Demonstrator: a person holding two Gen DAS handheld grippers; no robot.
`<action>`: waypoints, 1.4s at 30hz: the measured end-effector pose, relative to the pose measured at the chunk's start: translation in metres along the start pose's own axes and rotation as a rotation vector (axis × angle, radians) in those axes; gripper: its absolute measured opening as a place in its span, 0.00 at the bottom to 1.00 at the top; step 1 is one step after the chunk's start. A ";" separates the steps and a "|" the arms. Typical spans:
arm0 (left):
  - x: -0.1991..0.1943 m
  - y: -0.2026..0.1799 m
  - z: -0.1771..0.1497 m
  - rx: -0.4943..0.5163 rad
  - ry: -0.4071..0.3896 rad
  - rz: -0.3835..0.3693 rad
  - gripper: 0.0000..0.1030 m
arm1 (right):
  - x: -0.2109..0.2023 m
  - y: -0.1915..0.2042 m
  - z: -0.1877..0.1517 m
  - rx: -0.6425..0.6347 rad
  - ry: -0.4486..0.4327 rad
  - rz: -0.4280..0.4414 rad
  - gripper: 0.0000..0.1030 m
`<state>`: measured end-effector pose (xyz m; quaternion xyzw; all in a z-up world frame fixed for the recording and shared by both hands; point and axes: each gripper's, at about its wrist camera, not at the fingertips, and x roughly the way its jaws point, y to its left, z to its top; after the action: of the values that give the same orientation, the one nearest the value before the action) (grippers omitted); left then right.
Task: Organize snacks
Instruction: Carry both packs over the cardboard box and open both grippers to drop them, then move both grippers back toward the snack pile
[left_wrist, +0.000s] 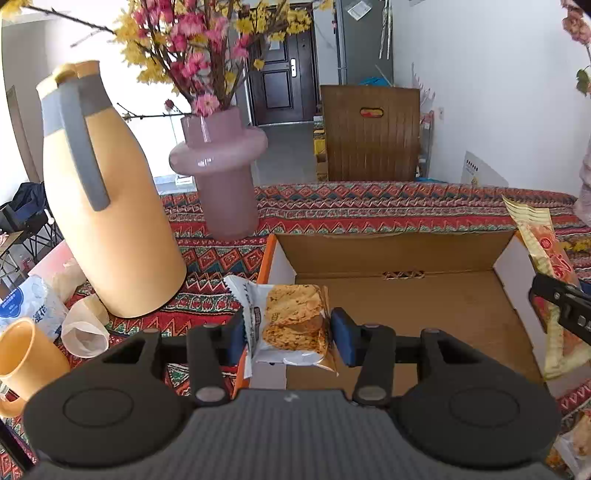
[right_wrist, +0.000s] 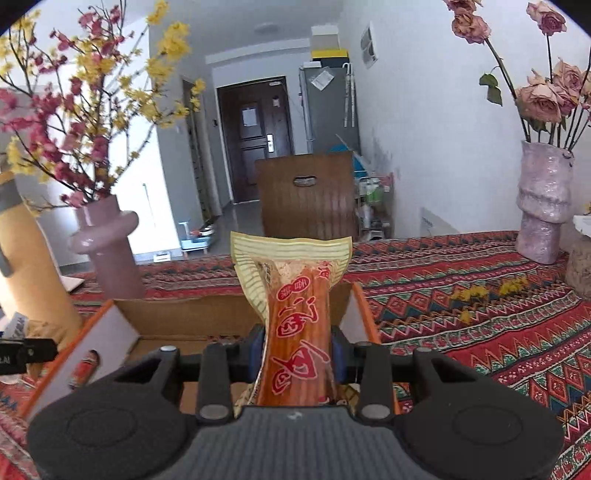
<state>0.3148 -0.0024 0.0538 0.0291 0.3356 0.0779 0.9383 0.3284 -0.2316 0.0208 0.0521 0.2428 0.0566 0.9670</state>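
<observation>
The left gripper (left_wrist: 288, 328) has its two blue pads closed against the sides of a cracker packet (left_wrist: 291, 325), a white and clear wrapper showing a stack of browned crackers. The packet hangs between the pads above the near left corner of an open cardboard box (left_wrist: 399, 254), directly ahead of and below this gripper. The box has white outer walls, an orange edge and a bare brown floor.

The right gripper (right_wrist: 297, 349) is likewise closed on a load: a long orange sausage-type snack packet (right_wrist: 295, 321) with red characters and a yellow ribbed seal at its far end. The packet runs forward from between the pads and stands steeply upward. It is above the right side of the same box, whose orange right wall lies just right of the pads. In the left wrist view this packet and the black fingertip holding it appear at the far right, over the box's right wall.

Left of the left gripper, on the red patterned tablecloth (left_wrist: 332, 206), stand a tall yellow thermal jug (left_wrist: 110, 221) with a grey handle, a yellow mug (left_wrist: 26, 354) and translucent cups (left_wrist: 85, 332). Ahead and left, beyond the box, stands a pink vase (left_wrist: 225, 173) of pink and yellow blossom. Well to the right of the right gripper stands a textured pink vase (right_wrist: 543, 199) of faded roses.
</observation>
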 end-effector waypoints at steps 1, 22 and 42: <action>0.004 0.000 0.000 -0.003 0.006 0.003 0.47 | 0.003 -0.001 -0.002 0.001 0.012 0.009 0.34; -0.027 0.016 -0.023 -0.054 -0.102 -0.019 1.00 | -0.033 -0.003 -0.004 0.015 -0.078 0.071 1.00; -0.087 0.107 -0.104 -0.103 -0.168 0.014 1.00 | -0.151 -0.007 -0.041 -0.108 -0.210 0.077 1.00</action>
<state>0.1692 0.0895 0.0391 -0.0106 0.2509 0.0990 0.9629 0.1774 -0.2562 0.0541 0.0148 0.1344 0.1010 0.9856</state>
